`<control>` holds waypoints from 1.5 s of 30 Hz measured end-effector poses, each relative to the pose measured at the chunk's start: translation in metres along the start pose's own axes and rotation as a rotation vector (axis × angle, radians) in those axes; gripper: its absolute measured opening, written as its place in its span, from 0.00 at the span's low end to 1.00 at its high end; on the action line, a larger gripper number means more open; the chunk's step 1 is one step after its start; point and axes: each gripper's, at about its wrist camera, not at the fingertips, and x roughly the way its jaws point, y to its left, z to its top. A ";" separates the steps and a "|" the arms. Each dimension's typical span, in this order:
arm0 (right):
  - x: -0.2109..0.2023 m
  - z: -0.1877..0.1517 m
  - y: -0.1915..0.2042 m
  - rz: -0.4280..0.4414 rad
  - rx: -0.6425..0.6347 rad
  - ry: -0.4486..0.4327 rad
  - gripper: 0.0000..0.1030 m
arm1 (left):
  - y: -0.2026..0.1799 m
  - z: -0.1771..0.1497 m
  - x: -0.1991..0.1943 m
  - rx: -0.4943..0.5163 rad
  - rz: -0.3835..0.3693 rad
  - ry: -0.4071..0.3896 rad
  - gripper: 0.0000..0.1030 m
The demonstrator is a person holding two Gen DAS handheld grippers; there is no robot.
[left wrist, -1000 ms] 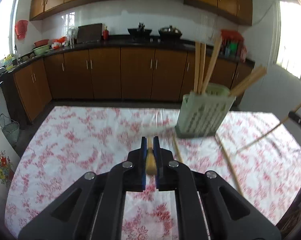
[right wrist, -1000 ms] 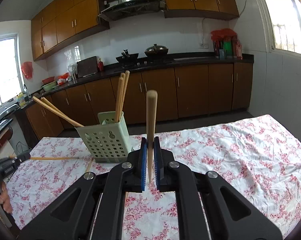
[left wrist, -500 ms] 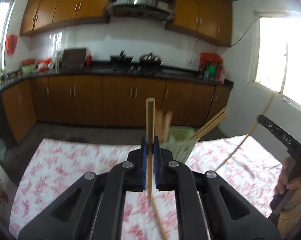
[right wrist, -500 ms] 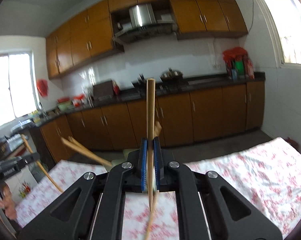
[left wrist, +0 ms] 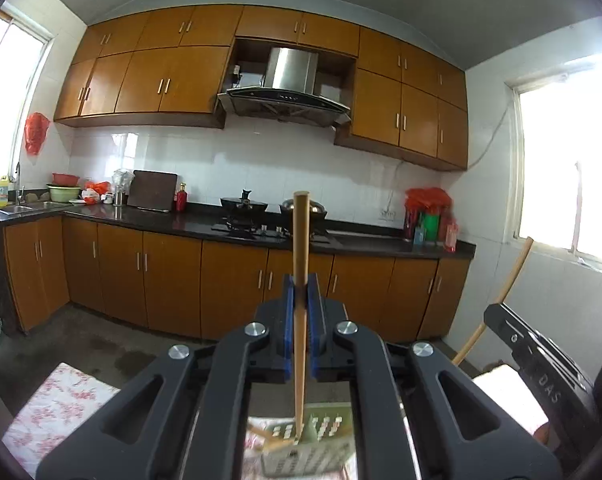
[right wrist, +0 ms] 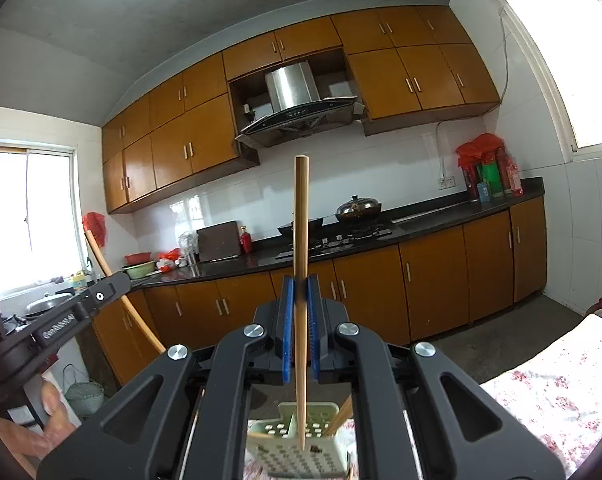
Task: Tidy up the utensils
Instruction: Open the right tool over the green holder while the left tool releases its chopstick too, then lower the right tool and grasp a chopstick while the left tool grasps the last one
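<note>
My left gripper (left wrist: 300,288) is shut on a wooden chopstick (left wrist: 300,240) held upright, its lower tip just above the pale green perforated utensil holder (left wrist: 309,456). My right gripper (right wrist: 300,286) is shut on another upright chopstick (right wrist: 301,220), its tip over the same holder (right wrist: 297,452). Other chopsticks lean in the holder (right wrist: 343,414). The right gripper with its chopstick shows at the right of the left wrist view (left wrist: 513,272); the left gripper with its chopstick shows at the left of the right wrist view (right wrist: 101,260).
The table has a red floral cloth (left wrist: 65,400), also at the right of the right wrist view (right wrist: 557,388). Brown kitchen cabinets (left wrist: 173,276), a dark counter with a stove and pots (left wrist: 261,216) stand behind. A person's hand (right wrist: 33,428) holds the left gripper.
Both grippers rose and tilted up; each chopstick now stands vertical over the holder, which has dropped to the bottom of both views. The table is mostly out of view.
</note>
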 end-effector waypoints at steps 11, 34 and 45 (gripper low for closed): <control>0.034 -0.030 -0.002 -0.018 -0.040 0.018 0.08 | 0.007 -0.041 0.049 -0.047 0.014 0.048 0.08; -0.053 -0.067 -0.030 -0.088 -0.035 0.291 0.43 | 0.062 -0.074 -0.069 -0.077 0.091 0.160 0.35; -0.025 -0.220 -0.016 -0.015 -0.009 0.851 0.29 | 0.076 -0.222 -0.065 -0.038 0.097 0.580 0.36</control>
